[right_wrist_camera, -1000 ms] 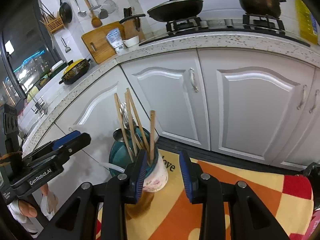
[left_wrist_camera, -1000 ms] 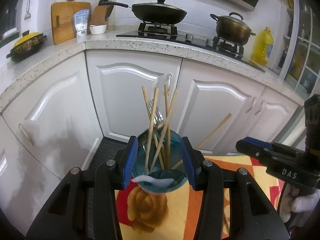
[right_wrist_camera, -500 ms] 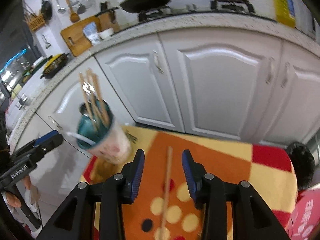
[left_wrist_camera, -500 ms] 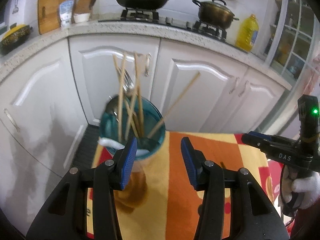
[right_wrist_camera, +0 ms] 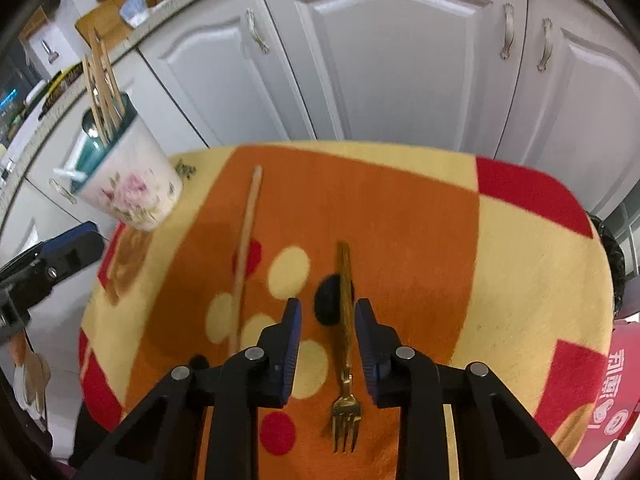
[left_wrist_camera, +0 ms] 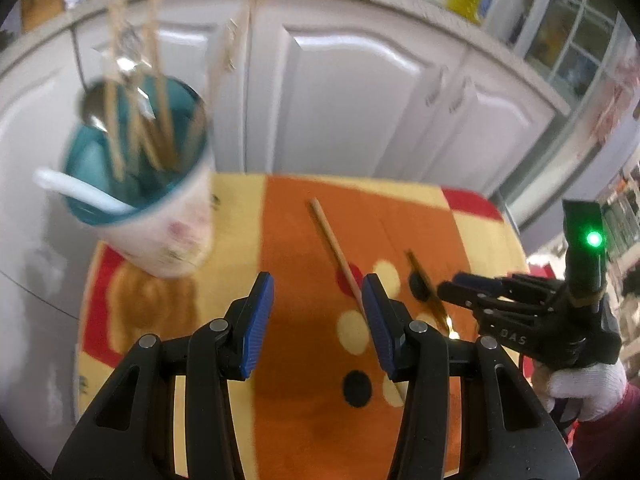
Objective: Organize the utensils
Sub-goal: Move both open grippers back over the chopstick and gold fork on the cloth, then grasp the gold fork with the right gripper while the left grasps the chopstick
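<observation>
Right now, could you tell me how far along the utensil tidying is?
Mostly done: the cup already holds several chopsticks and a spoon. In hand: nothing yet, though the right tool is closing around the gold fork, and the left tool is open beside the loose chopstick. Left: both still lie on the table.

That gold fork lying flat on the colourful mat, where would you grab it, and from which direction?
Probably the middle of the gold fork, on its handle, coming straight down from above. It lies flat on the mat, so only its two long edges are free to pinch. The right gripper already straddles that straight, narrow handle, jaws closing but not yet touching. The tines are wider and uneven.
</observation>
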The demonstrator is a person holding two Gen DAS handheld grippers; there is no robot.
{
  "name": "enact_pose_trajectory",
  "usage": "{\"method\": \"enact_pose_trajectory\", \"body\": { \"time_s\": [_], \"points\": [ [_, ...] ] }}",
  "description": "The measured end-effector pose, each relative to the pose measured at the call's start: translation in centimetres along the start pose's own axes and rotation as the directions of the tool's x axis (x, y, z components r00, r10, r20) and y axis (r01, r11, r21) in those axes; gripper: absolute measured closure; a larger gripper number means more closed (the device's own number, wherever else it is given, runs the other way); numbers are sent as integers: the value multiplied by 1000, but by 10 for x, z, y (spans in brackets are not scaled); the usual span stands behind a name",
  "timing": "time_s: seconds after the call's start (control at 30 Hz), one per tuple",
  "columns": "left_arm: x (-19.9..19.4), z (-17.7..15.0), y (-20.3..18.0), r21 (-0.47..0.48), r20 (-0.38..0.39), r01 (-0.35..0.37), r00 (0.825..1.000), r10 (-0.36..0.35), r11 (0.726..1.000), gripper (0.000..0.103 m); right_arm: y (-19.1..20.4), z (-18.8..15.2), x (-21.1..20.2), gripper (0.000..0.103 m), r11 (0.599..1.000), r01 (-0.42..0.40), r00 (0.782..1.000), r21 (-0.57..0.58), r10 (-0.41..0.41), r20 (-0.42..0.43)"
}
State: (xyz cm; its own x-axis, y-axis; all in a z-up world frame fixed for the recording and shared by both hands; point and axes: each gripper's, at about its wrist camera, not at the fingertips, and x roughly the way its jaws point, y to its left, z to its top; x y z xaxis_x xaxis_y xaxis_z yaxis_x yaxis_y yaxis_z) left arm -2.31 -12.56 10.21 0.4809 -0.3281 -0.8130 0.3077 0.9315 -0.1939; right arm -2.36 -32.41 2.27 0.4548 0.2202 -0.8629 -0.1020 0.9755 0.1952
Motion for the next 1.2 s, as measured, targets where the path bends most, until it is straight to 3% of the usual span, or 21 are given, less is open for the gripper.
{"method": "enact_pose_trajectory", "body": {
  "time_s": [0.4,0.5,0.67,0.73,0.77,0.83,0.87,0.9,1.2],
  "points": [
    [85,-9,-31,-21,-136,27,990,-30,999,59,-22,-1,17,99,998,4,1000,56,-2,-25],
    [99,-14,-38,-9,-176,47,983,-48,999,82,-27,-8,15,100,994,-37,999,98,39,-21],
    [97,-17,-38,13,-164,41,986,-38,999,91,-24,-11,-5,98,990,-83,996,117,77,56],
    [96,-17,-37,8,-166,48,985,-46,999,94,-18,-10,-4,77,990,-90,995,106,86,44],
    [95,-18,-36,8,-167,50,985,-48,999,94,-15,-11,-1,74,992,-82,996,99,79,32],
    [93,-21,-35,5,-170,56,984,-55,998,95,-12,-14,12,75,994,-52,998,95,53,-15],
    [92,-23,-34,2,-173,61,983,-60,998,95,-12,-16,12,81,995,-36,999,90,36,2],
    [90,-25,-34,0,-177,68,982,-67,998,95,-10,-17,11,96,996,-34,999,84,34,-7],
    [58,-71,-30,80,-232,118,968,-96,990,97,-3,-56,-6,97,983,-131,988,128,141,-67]
  ]
}}
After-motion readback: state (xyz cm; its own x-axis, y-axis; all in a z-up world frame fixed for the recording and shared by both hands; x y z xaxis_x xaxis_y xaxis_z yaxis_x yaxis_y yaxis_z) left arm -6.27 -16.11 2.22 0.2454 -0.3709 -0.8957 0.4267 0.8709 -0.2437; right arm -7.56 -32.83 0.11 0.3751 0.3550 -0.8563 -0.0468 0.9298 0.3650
